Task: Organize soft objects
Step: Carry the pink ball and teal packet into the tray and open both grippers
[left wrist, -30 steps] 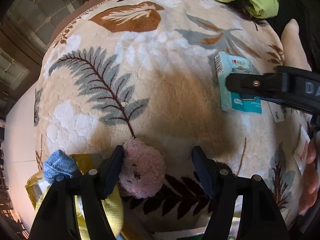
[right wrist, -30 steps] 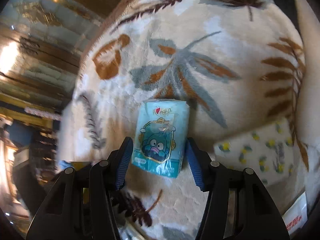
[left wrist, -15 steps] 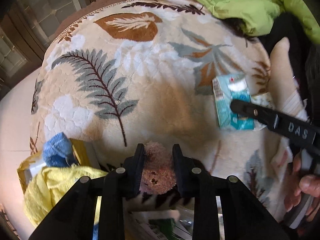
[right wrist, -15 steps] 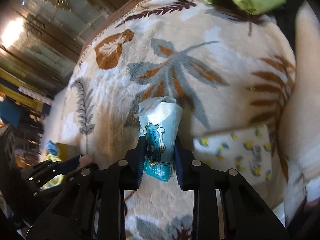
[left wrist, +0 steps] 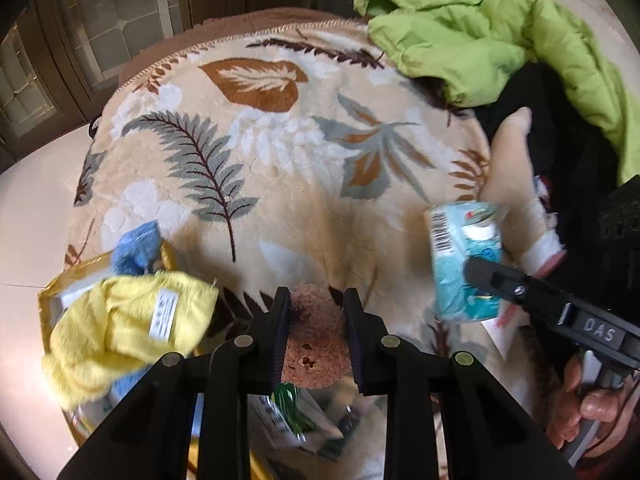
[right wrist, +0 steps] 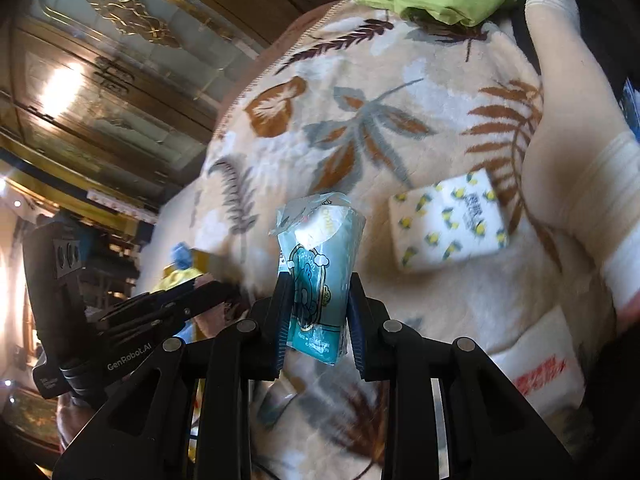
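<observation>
My left gripper is shut on a pink plush toy and holds it above the leaf-patterned blanket. My right gripper is shut on a teal tissue pack, lifted off the blanket; it also shows in the left wrist view. A white tissue pack with lemon print lies on the blanket to the right. A gold box at the left holds a yellow cloth and a blue cloth.
A green jacket lies at the blanket's far right. A person's socked foot rests on the right side. A white packet with red print lies near the right gripper. Plastic-wrapped items lie below the left gripper.
Both grippers closed on their objects, the left on the plush toy and the right on the teal pack, and lifted them up off the blanket.
</observation>
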{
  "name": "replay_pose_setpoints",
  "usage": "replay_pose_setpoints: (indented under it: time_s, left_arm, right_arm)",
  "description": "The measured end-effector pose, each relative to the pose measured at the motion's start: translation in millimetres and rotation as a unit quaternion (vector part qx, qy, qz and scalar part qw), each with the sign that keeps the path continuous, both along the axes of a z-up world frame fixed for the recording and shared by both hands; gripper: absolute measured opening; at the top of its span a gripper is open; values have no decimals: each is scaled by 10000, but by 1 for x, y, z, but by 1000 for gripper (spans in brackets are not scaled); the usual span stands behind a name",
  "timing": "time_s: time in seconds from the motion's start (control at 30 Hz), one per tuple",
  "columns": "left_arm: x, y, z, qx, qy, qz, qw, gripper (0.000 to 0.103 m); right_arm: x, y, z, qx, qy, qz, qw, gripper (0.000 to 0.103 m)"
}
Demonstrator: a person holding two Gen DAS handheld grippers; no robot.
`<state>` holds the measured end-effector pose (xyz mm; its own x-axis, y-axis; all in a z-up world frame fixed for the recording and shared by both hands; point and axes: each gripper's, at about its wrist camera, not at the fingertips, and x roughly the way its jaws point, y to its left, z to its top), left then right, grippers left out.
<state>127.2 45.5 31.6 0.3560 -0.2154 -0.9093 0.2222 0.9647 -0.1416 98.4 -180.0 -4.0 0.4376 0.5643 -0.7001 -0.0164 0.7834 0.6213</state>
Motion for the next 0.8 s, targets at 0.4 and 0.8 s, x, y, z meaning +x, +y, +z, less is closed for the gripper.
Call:
replay_pose_setpoints:
  time_s: [0.4, 0.8]
  left_arm:
    - [-67, 73, 40, -93, -402, 637, 9971, 26]
    - [-107, 124, 20, -80, -368, 1324, 9905, 26]
  right_arm:
    - [-29, 66, 24, 278, -162, 816, 9961, 26]
    - [-54, 135, 25, 195, -122, 1602, 9868, 26]
